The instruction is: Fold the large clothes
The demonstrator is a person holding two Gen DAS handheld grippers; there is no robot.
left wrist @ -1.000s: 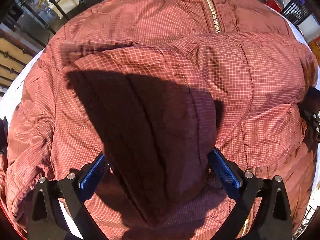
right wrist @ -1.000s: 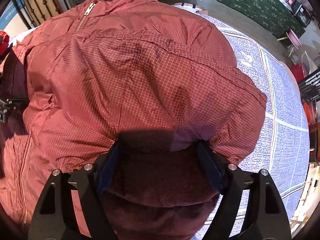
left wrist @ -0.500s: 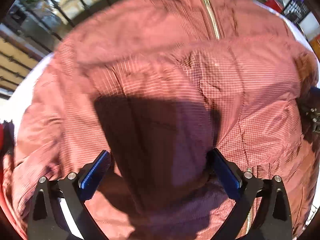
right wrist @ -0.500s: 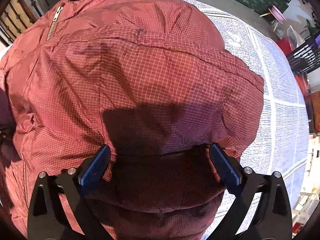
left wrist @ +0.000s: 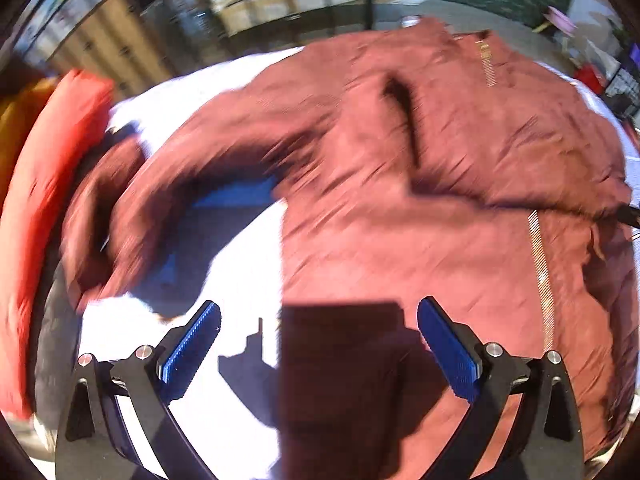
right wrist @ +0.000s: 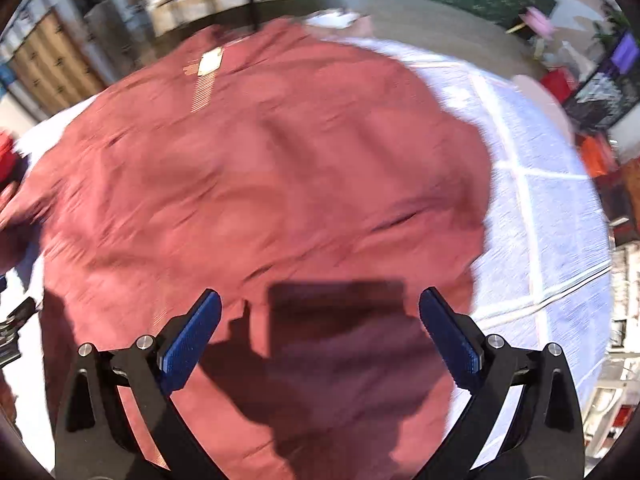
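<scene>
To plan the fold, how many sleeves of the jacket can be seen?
1: a sleeve lies off the jacket toward the left, blurred. The other may be hidden, folded in.

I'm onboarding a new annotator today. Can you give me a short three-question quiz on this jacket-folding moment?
1. True or false: the left gripper is clamped on the jacket.
2. Multiple choice: what colour is the jacket's zipper? A) black B) gold C) white
3. Fill in: the jacket lies on a ____ cloth with a pale grid of lines.

Key
1. False: both pads stand wide apart with nothing between them; the same goes for the right gripper.
2. B
3. White
</scene>
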